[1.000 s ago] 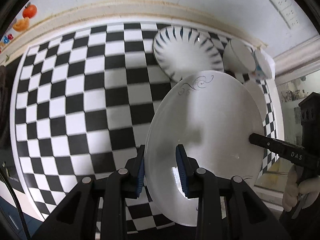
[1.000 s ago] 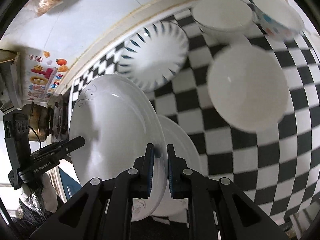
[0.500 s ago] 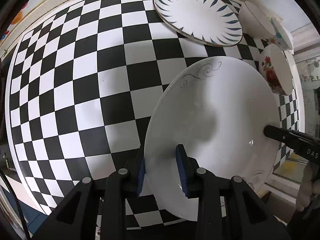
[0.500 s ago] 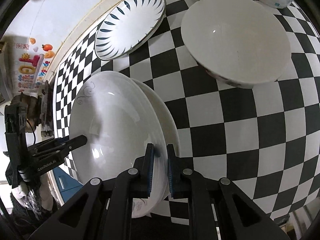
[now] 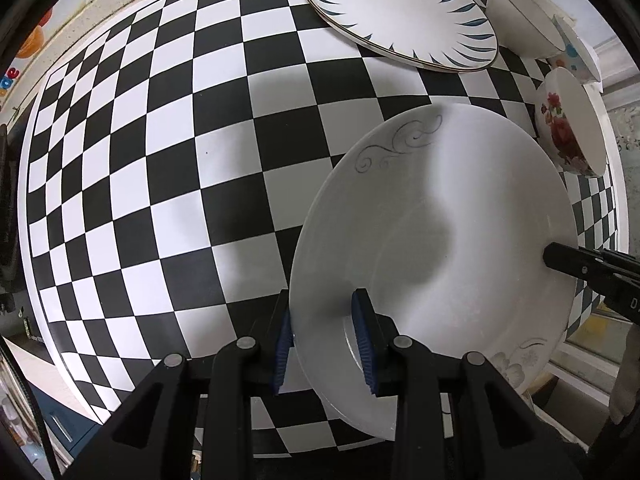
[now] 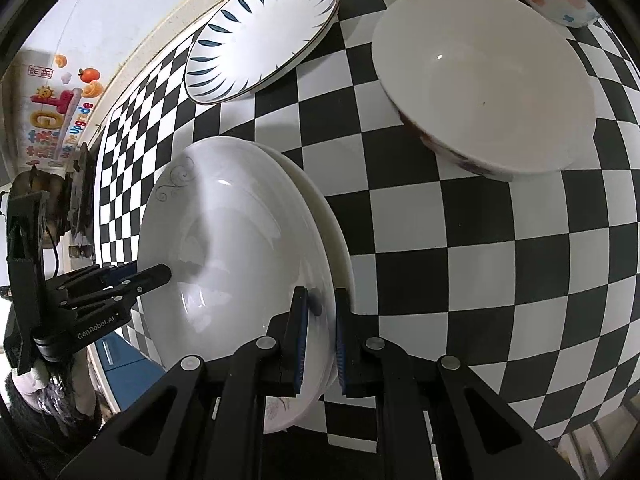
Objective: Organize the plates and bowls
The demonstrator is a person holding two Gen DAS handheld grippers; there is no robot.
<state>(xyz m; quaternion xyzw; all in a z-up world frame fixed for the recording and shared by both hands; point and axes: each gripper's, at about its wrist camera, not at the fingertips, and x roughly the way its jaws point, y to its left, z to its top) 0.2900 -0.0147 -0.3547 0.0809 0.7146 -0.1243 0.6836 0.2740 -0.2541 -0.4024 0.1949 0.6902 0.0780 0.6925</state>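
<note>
Left wrist view: left gripper (image 5: 325,344) clamped on near rim of white scroll-patterned plate (image 5: 436,264), now much lower than a second ago, close over checkered tabletop (image 5: 168,184); right gripper (image 5: 588,270) pinching the opposite rim.

Right wrist view: right gripper (image 6: 322,334) closed on same plate (image 6: 232,264), now nearly seated on plain white plate (image 6: 340,256) beneath. Stacking almost done; release probably next.
</note>
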